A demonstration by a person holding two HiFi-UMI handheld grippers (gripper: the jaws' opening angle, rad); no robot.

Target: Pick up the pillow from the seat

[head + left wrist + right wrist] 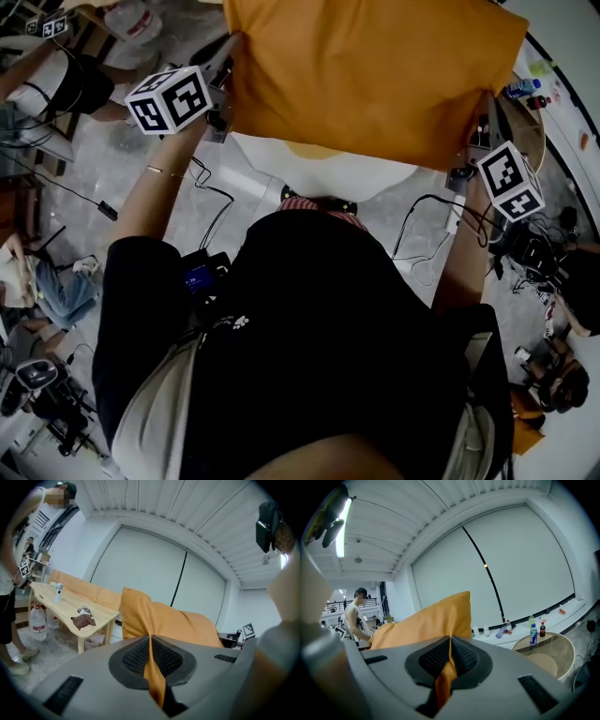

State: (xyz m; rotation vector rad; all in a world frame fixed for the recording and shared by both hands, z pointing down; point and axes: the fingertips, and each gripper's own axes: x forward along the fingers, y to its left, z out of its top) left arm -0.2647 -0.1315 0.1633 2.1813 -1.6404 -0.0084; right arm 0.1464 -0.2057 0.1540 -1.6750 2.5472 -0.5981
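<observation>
The orange pillow hangs in the air, stretched between both grippers above the white seat. My left gripper is shut on the pillow's left edge; in the left gripper view the orange fabric is pinched between the jaws and the pillow spreads out beyond. My right gripper is shut on the right edge; in the right gripper view the fabric runs between the jaws up to the pillow.
A wooden table with a brown cloth stands at the left, a water jug under it. A round glass table carries bottles. Cables trail on the floor. People stand nearby.
</observation>
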